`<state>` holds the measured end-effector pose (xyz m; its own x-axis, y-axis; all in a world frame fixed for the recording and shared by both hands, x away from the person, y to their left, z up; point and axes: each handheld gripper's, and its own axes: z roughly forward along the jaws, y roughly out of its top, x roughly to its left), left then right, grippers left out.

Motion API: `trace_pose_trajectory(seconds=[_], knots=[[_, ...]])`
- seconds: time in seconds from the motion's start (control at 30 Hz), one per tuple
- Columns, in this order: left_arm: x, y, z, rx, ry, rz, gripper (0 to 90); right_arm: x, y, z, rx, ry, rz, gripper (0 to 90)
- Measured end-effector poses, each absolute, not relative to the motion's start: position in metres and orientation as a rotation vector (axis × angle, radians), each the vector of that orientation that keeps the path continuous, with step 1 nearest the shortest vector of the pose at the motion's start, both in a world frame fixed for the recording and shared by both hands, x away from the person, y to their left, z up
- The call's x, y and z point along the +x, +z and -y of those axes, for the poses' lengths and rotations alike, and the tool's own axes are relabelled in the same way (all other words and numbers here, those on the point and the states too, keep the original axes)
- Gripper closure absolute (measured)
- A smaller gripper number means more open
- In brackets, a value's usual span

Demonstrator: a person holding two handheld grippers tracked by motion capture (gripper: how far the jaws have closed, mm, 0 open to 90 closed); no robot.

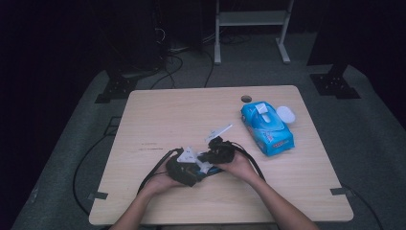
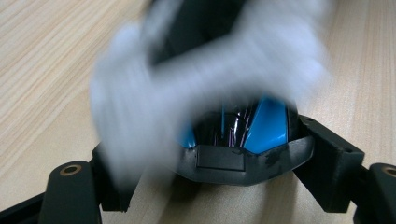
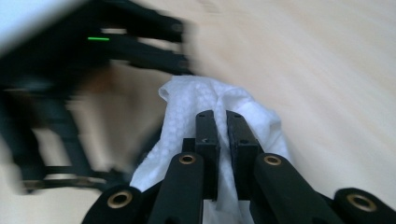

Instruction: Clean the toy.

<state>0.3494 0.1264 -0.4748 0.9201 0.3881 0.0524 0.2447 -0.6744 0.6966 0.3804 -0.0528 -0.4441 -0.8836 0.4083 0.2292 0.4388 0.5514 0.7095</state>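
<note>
The work in hand looks like wiping a small object with a wet wipe, and it seems to be in mid-course. A white textured wet wipe is already out of the blue soft pack of wipes, which lies on the right half of the light wooden desk with its white flip lid open and turned out to the side. The right gripper has its jaws nearly together, pinching the wipe between them; the sheet bunches up around the tips and hangs down either side.

The left gripper holds a black and blue glossy rounded object, perhaps a computer mouse, with its jaws set partway apart and pressing the object's two sides. In the left gripper view the wipe is a white blur draped across the top and left of that object, so the cloth is in contact with it. Both grippers meet near the desk's middle, towards the person's edge, just above the surface.

How much of the object has been cleaned I cannot tell; no dirt or wet trace is visible. What seems left is to finish the rubbing, set the object down and dispose of the wipe.

The object's long axis runs away from the left gripper's camera, along the line of its jaws, with one blunt end facing the camera; its curved upper shell faces up.
</note>
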Motion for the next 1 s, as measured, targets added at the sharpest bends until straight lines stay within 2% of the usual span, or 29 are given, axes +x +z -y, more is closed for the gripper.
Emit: trace_pose_trajectory(seconds=[0.13, 0.53, 0.83, 1.0], knots=[[0.349, -0.474, -0.129, 2.349, 0.253, -0.448, 23.6, 0.375, -0.446, 0.037, -0.688, -1.253, 2.751, 84.5], [0.350, -0.475, -0.127, 2.343, 0.254, -0.445, 23.6, 0.397, -0.440, 0.090, -0.899, -1.209, 2.828, 84.6], [0.349, -0.475, -0.127, 2.339, 0.250, -0.454, 23.6, 0.384, -0.444, 0.062, -0.797, -1.264, 2.822, 84.4], [0.350, -0.475, -0.126, 2.337, 0.251, -0.448, 23.7, 0.396, -0.444, 0.087, -0.910, -1.245, 2.840, 84.5]])
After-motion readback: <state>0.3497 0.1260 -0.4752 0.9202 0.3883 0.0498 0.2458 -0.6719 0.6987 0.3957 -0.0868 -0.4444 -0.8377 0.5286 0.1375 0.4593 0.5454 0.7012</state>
